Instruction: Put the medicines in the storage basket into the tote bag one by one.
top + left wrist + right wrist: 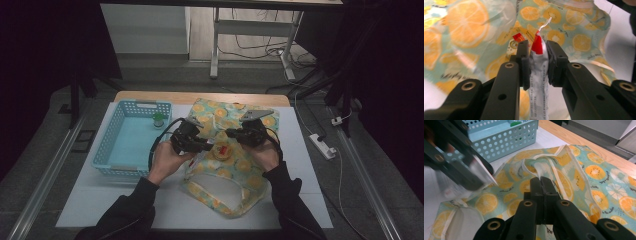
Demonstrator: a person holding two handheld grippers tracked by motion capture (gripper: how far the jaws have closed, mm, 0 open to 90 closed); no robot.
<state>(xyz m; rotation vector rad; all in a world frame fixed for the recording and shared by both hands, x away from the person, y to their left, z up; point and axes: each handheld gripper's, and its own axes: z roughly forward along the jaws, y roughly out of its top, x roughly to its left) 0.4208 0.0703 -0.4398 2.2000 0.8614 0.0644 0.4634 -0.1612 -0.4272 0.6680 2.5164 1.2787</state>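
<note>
green-capped bottle (158, 120) inside blue basket (111, 145)

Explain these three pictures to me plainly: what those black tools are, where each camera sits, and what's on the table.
A person holds a two-jaw tool in each hand. The high view looks down from above; the other two cameras ride on the tools and look along their black jaws.

On the table lie an orange-print fabric bag and a light blue perforated basket with a small green-topped item inside.

The left hand-held gripper pinches a white sachet with a red torn tip. The right hand-held gripper is shut on the bag's cloth, by its mouth.
</note>
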